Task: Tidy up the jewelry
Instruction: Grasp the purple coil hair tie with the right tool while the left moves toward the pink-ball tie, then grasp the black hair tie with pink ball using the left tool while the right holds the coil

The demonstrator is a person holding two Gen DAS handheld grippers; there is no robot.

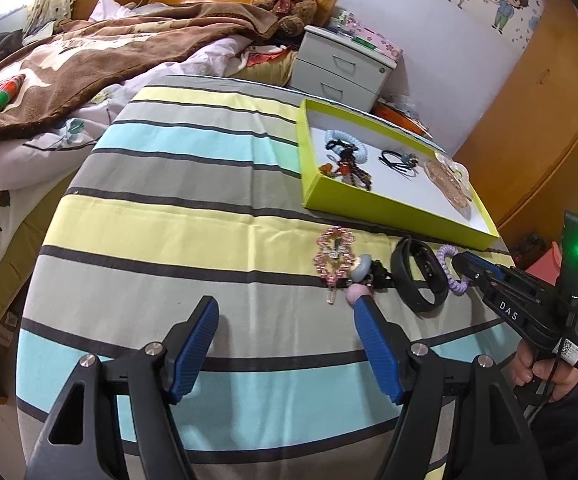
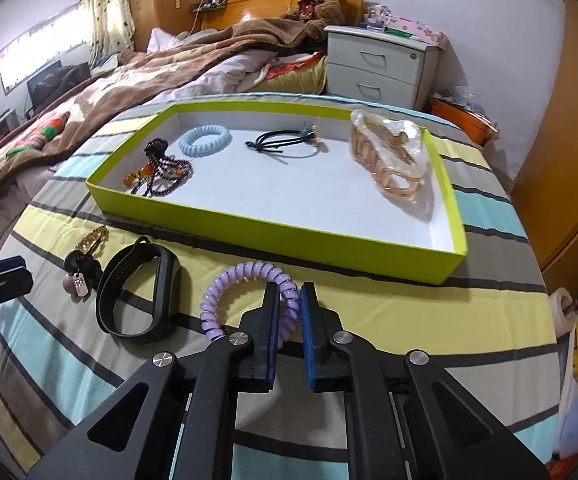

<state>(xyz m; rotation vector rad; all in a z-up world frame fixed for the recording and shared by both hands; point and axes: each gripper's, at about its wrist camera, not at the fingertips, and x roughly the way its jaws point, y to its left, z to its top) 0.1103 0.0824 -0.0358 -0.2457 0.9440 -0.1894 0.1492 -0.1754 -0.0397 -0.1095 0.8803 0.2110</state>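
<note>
Right wrist view: right gripper jaws clamp purple coil tie; black band beside; left jaws wide.

Right gripper apparently pinches purple coil tie.

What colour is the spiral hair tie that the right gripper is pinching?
Light purple. The spiral hair tie shows best in the right wrist view, caught between the right gripper pads.
</note>
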